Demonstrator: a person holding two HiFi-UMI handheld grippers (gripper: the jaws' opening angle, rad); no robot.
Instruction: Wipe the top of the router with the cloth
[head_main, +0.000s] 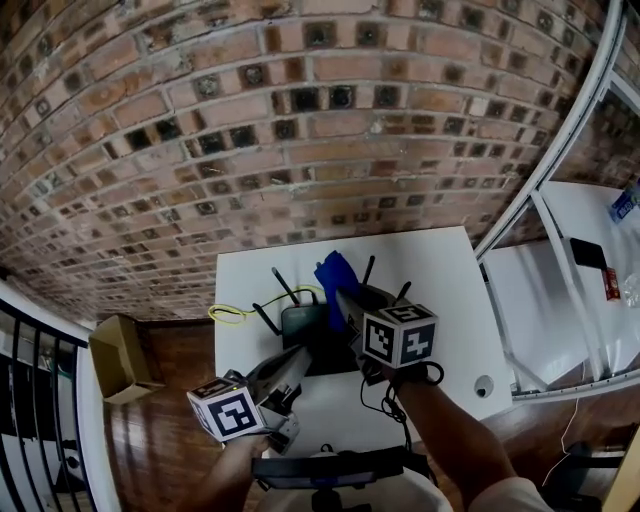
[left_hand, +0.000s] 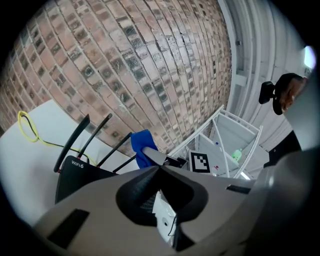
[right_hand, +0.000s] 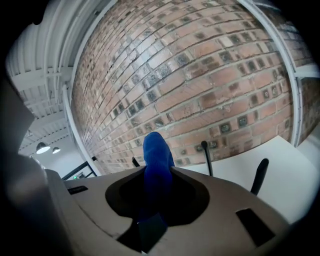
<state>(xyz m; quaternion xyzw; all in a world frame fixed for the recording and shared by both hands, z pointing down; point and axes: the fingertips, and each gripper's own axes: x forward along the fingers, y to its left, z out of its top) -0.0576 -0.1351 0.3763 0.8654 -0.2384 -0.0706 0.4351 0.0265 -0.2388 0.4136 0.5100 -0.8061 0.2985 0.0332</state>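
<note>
Head view: right gripper (head_main: 340, 297) is clamped on the blue cloth (head_main: 333, 272), bunched over the far edge of the black router (head_main: 305, 332) mid-tabletop (head_main: 440, 270). It looks staged for a wipe pass, contact unclear. Left gripper (head_main: 298, 358) sits low at the router's near side, probably on standby to steady it. Left gripper view adds what head view can't: its jaws are pressed together on nothing, while right gripper view shows the cloth pinched between the jaws and poking past the tips.
</note>
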